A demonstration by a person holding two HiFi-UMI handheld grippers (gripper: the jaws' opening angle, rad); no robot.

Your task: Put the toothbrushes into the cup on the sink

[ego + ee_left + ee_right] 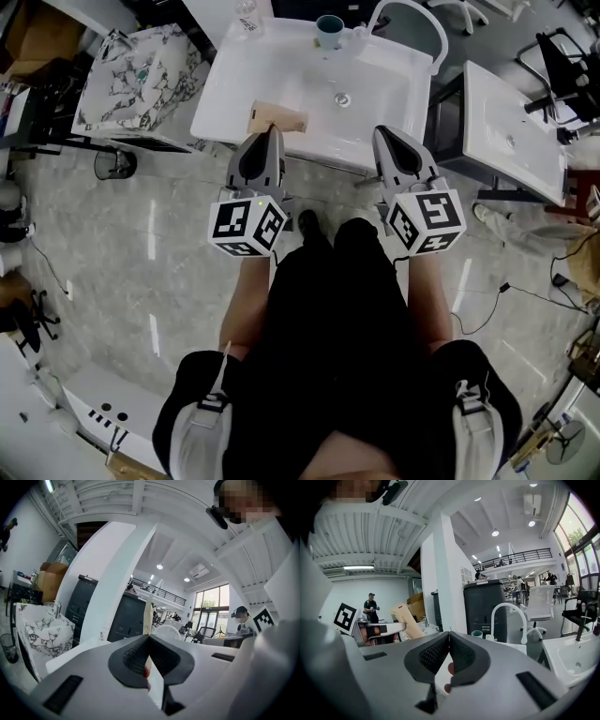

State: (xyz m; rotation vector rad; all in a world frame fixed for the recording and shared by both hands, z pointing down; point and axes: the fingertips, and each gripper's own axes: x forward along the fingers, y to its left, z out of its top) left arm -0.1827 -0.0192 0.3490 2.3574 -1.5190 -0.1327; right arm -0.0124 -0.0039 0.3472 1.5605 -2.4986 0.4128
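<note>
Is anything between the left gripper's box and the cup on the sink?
Nothing visible. Only the bare basin of the sink lies between the box and the cup, which stands on the back rim.

— Sink lot?
— Glossy white rectangular ceramic sink point(281, 80); teal round cup point(329, 31); tan cardboard box point(277, 119).
— Grippers?
— Grey plastic left gripper point(271, 131) and grey plastic right gripper point(381, 133); black ribbed pads point(433, 656); black-and-white square-patterned marker cubes point(247, 225).
— Surroundings?
— White marble-look slab point(141, 75), dark veining; pale grey glossy floor tiles point(141, 244), faint veining.
</note>
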